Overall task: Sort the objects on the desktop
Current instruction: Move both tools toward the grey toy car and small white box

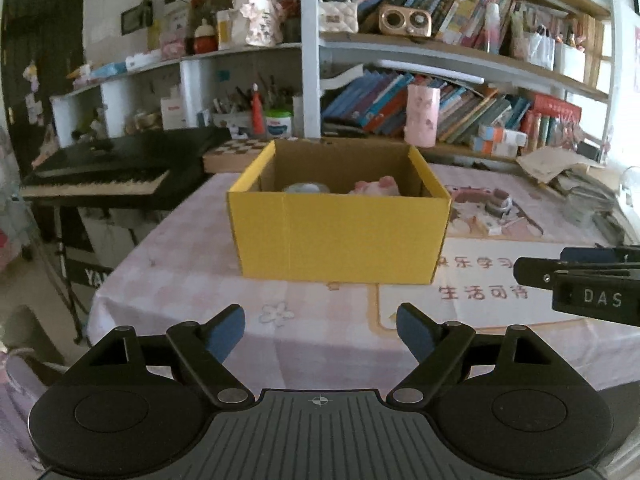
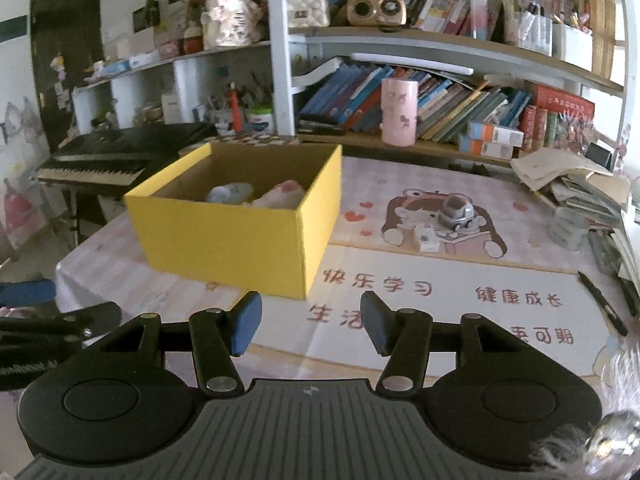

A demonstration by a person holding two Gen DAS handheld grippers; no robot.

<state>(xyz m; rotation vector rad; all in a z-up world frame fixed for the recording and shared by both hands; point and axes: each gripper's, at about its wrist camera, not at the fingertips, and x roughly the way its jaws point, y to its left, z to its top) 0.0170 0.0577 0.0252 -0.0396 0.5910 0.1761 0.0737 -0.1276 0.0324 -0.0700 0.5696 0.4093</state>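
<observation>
Empty left gripper (image 1: 320, 330), yellow box (image 1: 340, 236) ahead

Daylight enters from the right in both views, washing out the far right edge into white glare, while the left side falls dim and the keyboard (image 1: 116, 172) reads nearly black. Fisheye distortion bows the bookshelf (image 2: 440, 44) and darkens the corners. Colours look pale and hazy. The yellow box (image 2: 236, 220) casts only a soft shadow; distant clutter is slightly blurred.
</observation>
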